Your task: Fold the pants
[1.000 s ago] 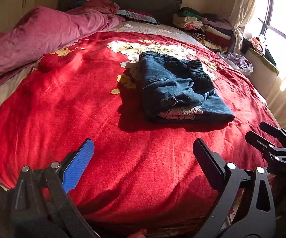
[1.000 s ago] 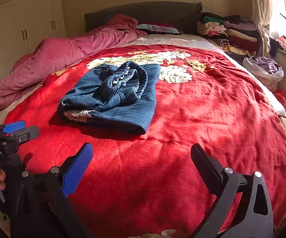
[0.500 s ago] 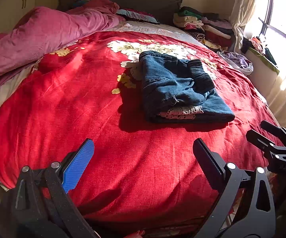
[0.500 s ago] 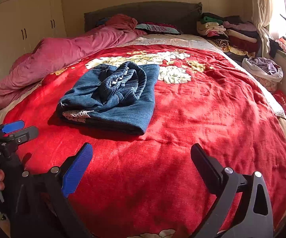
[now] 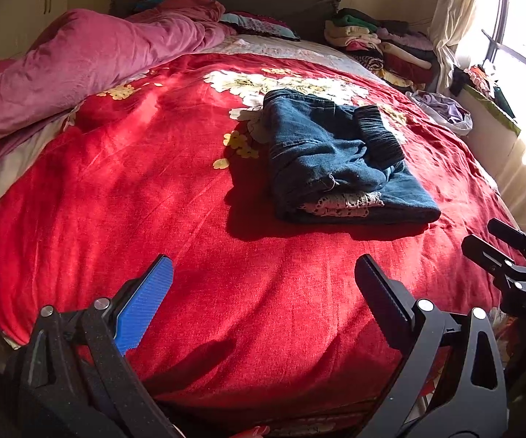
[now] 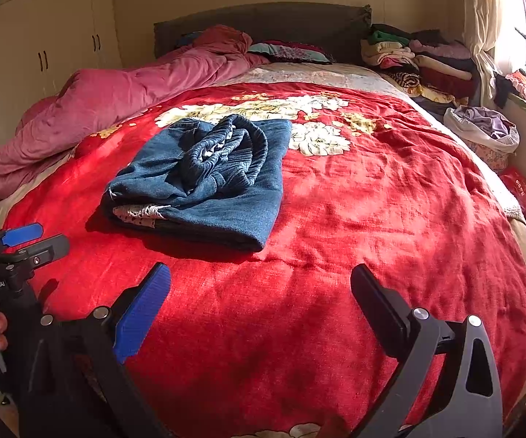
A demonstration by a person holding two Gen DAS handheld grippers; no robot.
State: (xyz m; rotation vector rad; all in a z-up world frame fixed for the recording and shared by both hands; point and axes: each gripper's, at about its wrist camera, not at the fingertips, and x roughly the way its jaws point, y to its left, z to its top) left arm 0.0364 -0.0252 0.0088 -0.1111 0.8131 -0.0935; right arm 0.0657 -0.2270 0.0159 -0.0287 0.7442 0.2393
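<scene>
The pants (image 5: 339, 160) are lying as a compact folded bundle on the red blanket (image 5: 153, 200) of the bed, right of centre in the left wrist view and left of centre in the right wrist view (image 6: 204, 179). A ribbed waistband is sitting bunched on top, and a strip of pale lace is peeking out at the near edge.

The left gripper (image 5: 263, 299) is hanging at the bottom of its frame with its jaws spread wide and nothing between them, well apart from the bundle. The right gripper (image 6: 259, 303) is doing the same, wide and empty, near the foot of the bed.

Judging by the stacked layers, the folding is looking essentially finished and both grippers are standing off from it. If anything remains, the next move is calling for a reach forward to flatten the bunched waistband or square the near edge, pinching only the top layer so the stack beneath is not dragged askew.
</scene>
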